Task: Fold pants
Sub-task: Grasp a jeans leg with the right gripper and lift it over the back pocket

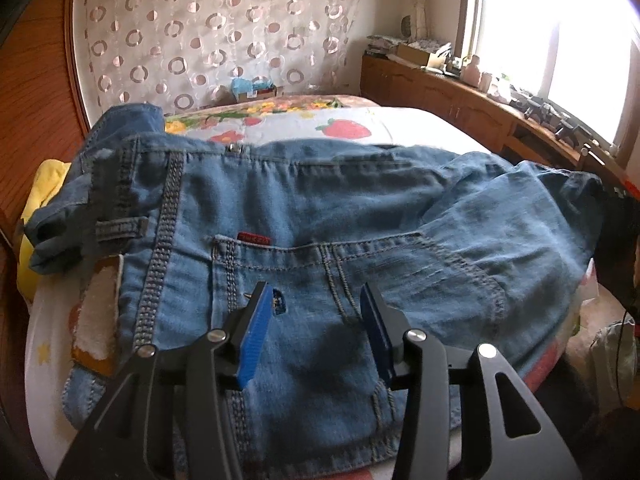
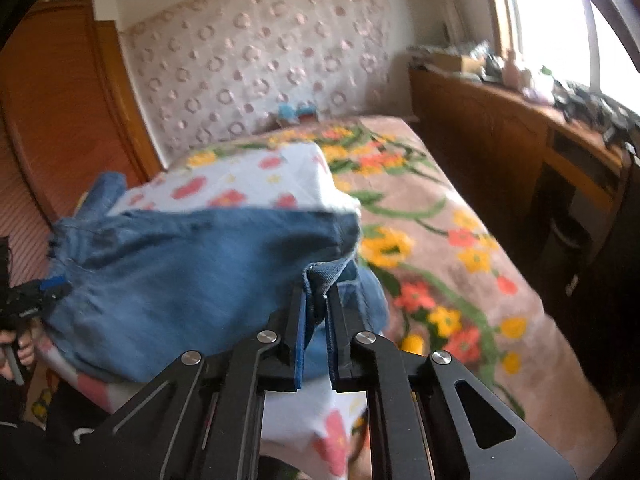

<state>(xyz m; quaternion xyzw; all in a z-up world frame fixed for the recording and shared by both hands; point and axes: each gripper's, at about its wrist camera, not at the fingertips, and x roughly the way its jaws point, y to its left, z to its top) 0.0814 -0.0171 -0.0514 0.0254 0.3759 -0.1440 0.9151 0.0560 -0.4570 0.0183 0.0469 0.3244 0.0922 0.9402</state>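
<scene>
Blue denim pants lie spread on a white strawberry-print cloth on the bed, back pocket and waistband facing me. My left gripper is open, its blue pads just above the back pocket, holding nothing. In the right wrist view, my right gripper is shut on a folded edge of the pants, lifting it off the bed. The left gripper shows small at the pants' far left edge.
A floral blanket covers the bed to the right. A wooden cabinet with clutter runs under the window at right. A wooden wardrobe stands left, with a yellow cloth beside the pants.
</scene>
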